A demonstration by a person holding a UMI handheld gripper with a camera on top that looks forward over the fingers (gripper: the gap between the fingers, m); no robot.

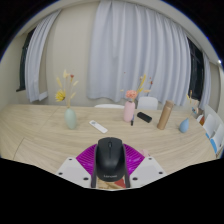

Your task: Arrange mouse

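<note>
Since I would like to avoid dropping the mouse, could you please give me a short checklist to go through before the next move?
1. Mouse between the tongs: ok, it sits between the magenta pads.
2. Both pads pressing firmly on the mouse: cannot tell, the contact is too small to see.
3. Mouse lifted off the table: cannot tell.
4. Free table just ahead of the mouse: ok, bare wood up to the white remote.
5. Clearance from things beyond: ok, the teal vase, pink cup and wooden block stand well past the tongs.
</note>
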